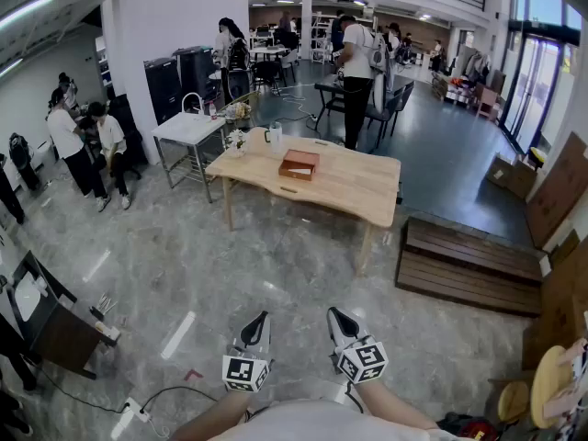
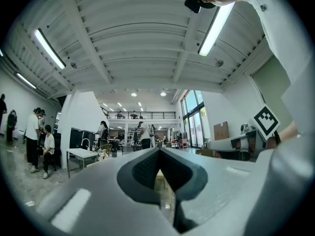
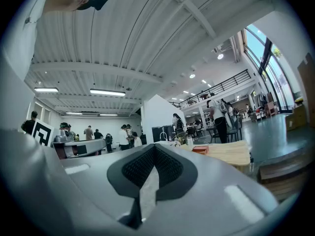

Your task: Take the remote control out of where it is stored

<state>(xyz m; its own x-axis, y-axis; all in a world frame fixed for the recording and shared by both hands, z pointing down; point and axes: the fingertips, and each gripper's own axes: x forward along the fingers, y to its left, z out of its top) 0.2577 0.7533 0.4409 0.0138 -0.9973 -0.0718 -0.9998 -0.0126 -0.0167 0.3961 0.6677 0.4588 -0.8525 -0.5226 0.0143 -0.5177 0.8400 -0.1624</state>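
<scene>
No remote control shows in any view. A closed orange-brown box (image 1: 299,164) lies on the light wooden table (image 1: 367,191) several steps ahead of me; the same box (image 3: 200,150) appears small in the right gripper view. My left gripper (image 1: 261,319) and right gripper (image 1: 336,316) hang side by side low in the head view, over the grey floor and far from the table. Both point forward, jaws closed tip to tip with nothing between them. The left gripper (image 2: 158,154) and right gripper (image 3: 154,149) views look out across the hall.
A white metal table (image 1: 188,129) with a tap stands left of the wooden one. A person (image 1: 356,62) stands behind it, others at the far left. Dark wooden platforms (image 1: 469,265) lie right. A dark cabinet (image 1: 55,324) and a power strip (image 1: 136,410) are near left.
</scene>
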